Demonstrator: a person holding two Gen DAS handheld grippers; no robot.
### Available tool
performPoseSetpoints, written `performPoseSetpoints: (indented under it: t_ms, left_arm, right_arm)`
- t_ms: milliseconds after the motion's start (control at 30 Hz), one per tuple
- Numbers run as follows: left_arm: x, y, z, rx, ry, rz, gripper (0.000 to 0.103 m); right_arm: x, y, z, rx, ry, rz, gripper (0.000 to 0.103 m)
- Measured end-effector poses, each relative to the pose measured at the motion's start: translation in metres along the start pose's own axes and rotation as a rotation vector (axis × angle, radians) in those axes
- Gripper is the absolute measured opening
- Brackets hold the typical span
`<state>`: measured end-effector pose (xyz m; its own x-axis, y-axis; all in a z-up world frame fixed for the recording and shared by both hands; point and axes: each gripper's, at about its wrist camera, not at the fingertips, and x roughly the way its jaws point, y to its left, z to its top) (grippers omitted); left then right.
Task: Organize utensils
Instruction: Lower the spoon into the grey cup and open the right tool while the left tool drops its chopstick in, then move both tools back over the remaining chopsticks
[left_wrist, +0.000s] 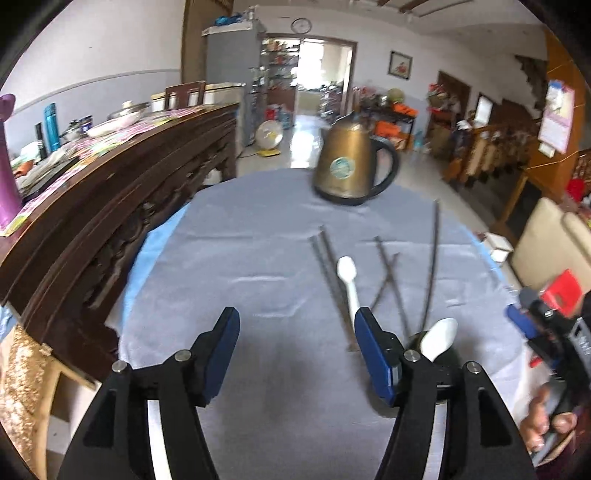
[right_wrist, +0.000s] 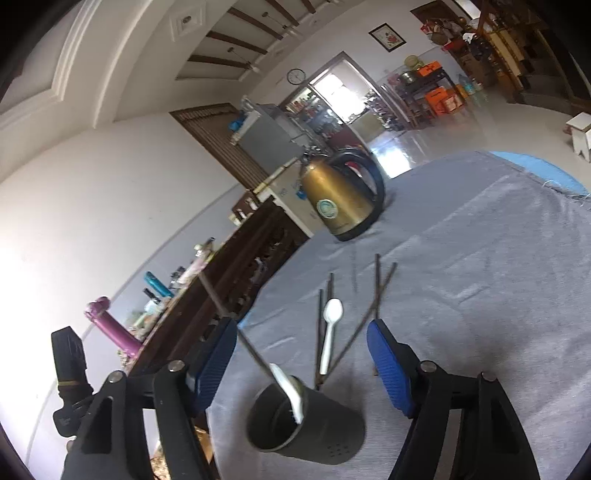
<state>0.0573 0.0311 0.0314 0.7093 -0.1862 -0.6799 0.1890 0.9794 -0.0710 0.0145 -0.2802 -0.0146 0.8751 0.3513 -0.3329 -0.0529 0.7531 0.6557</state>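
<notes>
A dark utensil cup (right_wrist: 306, 421) stands on the grey cloth and holds a white spoon (right_wrist: 291, 395) and one dark chopstick (right_wrist: 229, 314). In the left wrist view the cup (left_wrist: 448, 356) sits behind the right finger, with the spoon (left_wrist: 439, 338) in it. Another white spoon (left_wrist: 349, 282) (right_wrist: 330, 325) lies on the cloth among several dark chopsticks (left_wrist: 332, 280) (right_wrist: 376, 291). My left gripper (left_wrist: 297, 356) is open and empty above the cloth. My right gripper (right_wrist: 303, 365) is open and empty just above the cup; its body also shows in the left wrist view (left_wrist: 554, 332).
A brass kettle (left_wrist: 351, 162) (right_wrist: 340, 199) stands at the table's far side. A dark carved sideboard (left_wrist: 110, 192) with clutter runs along the left edge. The table edge (right_wrist: 535, 162) with blue underlay curves round to the right.
</notes>
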Motion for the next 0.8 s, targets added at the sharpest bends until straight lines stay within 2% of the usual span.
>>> performPoseSetpoints:
  t_ms: [100,300,500,800]
  left_arm:
    - [0.008,0.003,-0.005,0.021,0.019,0.059,0.065]
    - [0.019,0.006,-0.007,0.038,0.047,0.115,0.065]
    - [0.019,0.004,-0.007,0.061,0.038,0.174,0.066]
    - [0.021,0.005,-0.007,0.075,0.028,0.196,0.067]
  right_arm:
    - [0.003,-0.004,0.000,0.002,0.016,-0.018,0.067]
    - [0.011,-0.005,-0.004,-0.008,0.044,-0.054,0.067]
    - [0.015,0.000,-0.007,-0.033,0.068,-0.068,0.067]
    - [0.017,0.002,-0.009,-0.037,0.088,-0.086,0.067]
